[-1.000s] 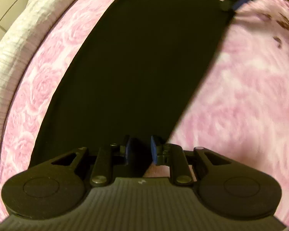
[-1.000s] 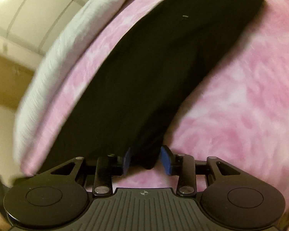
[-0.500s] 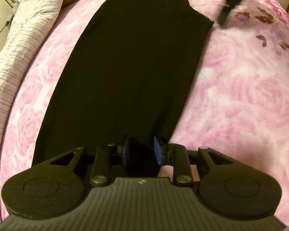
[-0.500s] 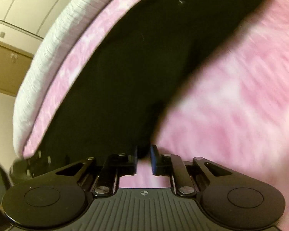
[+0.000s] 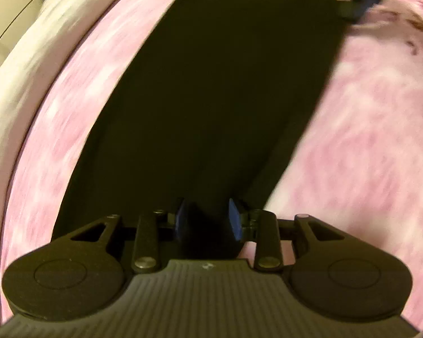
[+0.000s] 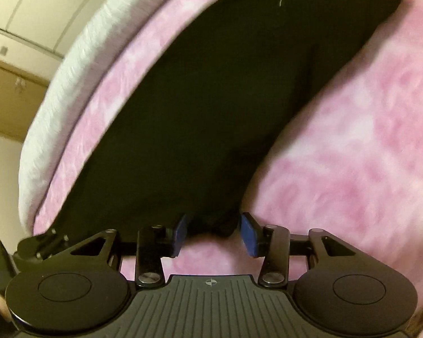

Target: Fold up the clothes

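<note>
Released a moment ago after pinching shut: right gripper (image 6: 213, 232), jaws now opening, a corner of the black garment (image 6: 211, 98) lying loose between the pads. Likewise opening, left gripper (image 5: 207, 221), with dark cloth between its fingers but seemingly not pressed. Garment spread long across the pink bedspread (image 6: 352, 155), toward the edge beside the white blanket (image 6: 79, 64). Risk: corners snagging on pads and dragging the fold askew. No containers visible.
</note>
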The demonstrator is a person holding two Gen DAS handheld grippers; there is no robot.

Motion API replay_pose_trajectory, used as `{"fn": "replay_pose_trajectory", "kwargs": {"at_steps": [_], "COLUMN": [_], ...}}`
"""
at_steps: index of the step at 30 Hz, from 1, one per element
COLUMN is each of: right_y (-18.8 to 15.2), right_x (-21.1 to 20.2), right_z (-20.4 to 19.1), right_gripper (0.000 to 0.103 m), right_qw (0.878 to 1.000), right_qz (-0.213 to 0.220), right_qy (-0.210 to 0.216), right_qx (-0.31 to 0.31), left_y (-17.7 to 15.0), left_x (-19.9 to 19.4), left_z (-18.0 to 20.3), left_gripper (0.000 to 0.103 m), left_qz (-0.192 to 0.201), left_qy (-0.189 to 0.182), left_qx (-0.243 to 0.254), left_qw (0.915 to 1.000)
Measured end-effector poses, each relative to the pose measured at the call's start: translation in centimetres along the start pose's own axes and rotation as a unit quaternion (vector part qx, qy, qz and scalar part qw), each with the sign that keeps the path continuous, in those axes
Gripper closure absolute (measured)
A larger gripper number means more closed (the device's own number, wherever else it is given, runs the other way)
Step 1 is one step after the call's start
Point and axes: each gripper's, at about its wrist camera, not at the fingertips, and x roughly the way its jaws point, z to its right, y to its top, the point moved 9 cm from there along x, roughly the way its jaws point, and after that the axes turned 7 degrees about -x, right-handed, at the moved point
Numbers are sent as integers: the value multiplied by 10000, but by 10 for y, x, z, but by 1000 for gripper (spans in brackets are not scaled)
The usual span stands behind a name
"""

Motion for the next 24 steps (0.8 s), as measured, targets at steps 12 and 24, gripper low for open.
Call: {"fn": "replay_pose_trajectory", "kwargs": {"at_steps": [12,24], "right_y": [-60,-163], "right_x": [28,163], "right_z": [-100,-365], "right_gripper": [57,58], "right_qw": [9762,8096], "right_qz": [-1027,-762], "right_qy": [-382,292], "right_qx": [-1873,-5813], "left_y": [-170,-289], "left_x": [-59,-132], "left_z": [-84,-142], "left_gripper": [73,63], "left_qz": [-1217,-884], "left_qy": [1154,1607], "left_qx": [-1603,-2965], "left_qw": [9727,9372]}}
